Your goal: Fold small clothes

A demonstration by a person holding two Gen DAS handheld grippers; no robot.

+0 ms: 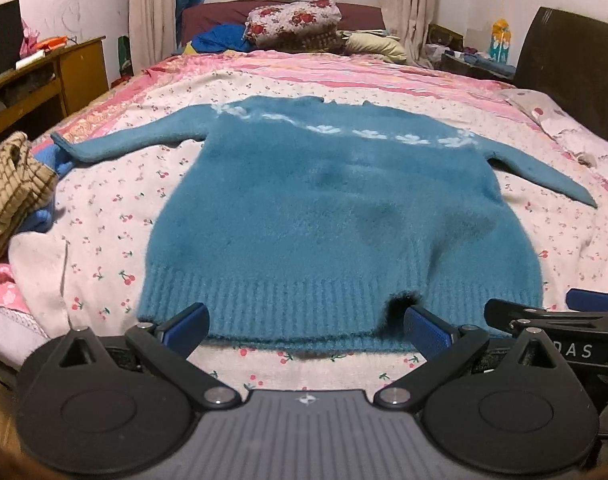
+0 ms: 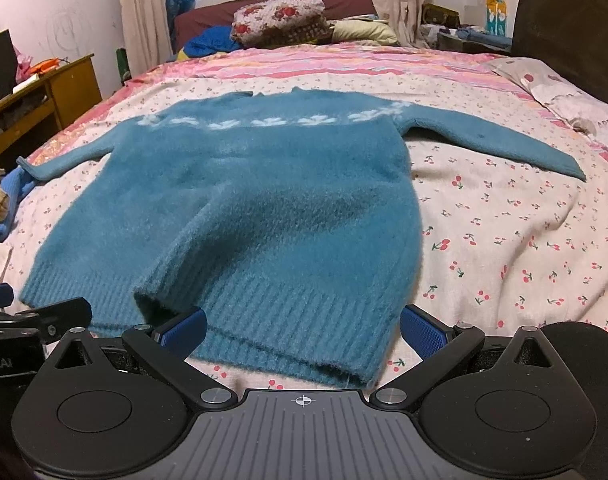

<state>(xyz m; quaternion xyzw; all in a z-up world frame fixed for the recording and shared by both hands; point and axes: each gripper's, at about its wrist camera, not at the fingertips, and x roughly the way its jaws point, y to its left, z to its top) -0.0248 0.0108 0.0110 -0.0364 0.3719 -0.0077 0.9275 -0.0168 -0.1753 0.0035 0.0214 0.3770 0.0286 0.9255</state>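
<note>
A fuzzy teal sweater (image 1: 324,208) with a row of white flowers across the chest lies flat on the bed, both sleeves spread out; it also shows in the right wrist view (image 2: 264,208). My left gripper (image 1: 306,326) is open and empty, at the ribbed hem near its middle. My right gripper (image 2: 302,326) is open and empty over the hem's right part. The hem's middle is rucked up in a small fold. The right gripper also shows in the left wrist view (image 1: 552,312).
The bed has a pink cherry-print sheet (image 2: 504,232). A pile of other clothes (image 1: 12,188) lies at the left edge. Folded quilts and pillows (image 1: 296,24) sit at the far end. A wooden desk (image 1: 44,76) stands left, a dark headboard (image 2: 568,28) right.
</note>
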